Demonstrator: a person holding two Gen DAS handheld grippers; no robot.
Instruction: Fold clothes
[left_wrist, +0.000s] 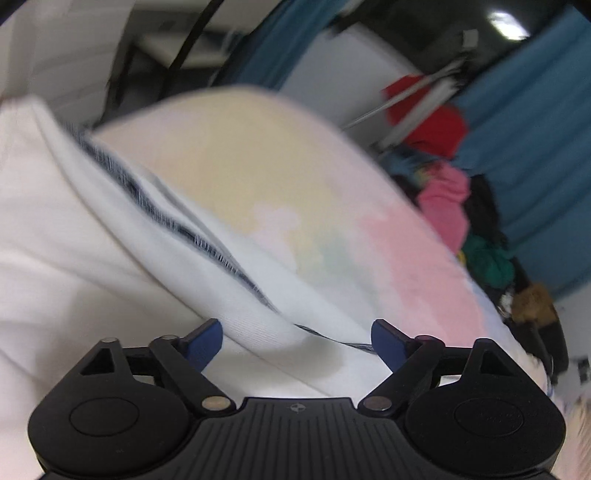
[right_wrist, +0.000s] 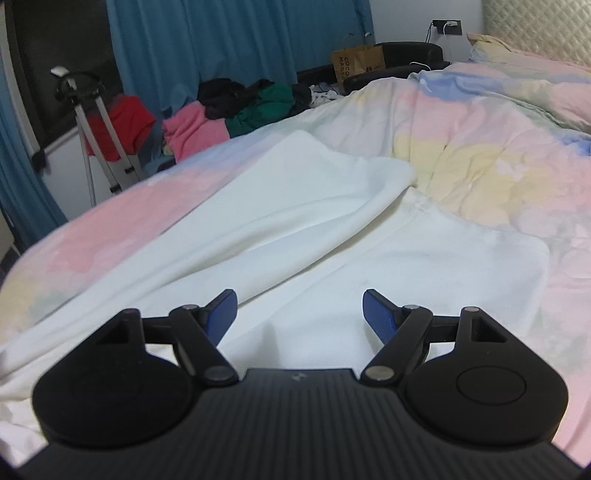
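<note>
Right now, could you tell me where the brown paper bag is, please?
In the right wrist view, the brown paper bag stands at the top centre, beyond the bed, right of the clothes pile.

Near bed: the white garment (right_wrist: 295, 221) covered the quilt (right_wrist: 480, 155), its raised folds in the way.
Far edge: piled clothes (right_wrist: 236, 110) and a stand (right_wrist: 107, 136) crowded it.
Right: bare quilt, passable.

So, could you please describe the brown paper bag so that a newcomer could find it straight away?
Follow the pastel bed cover to its far edge, where a clothes heap lies below the blue curtains. The brown paper bag stands upright right of that heap: the only stiff, printed, handled thing there.
</note>
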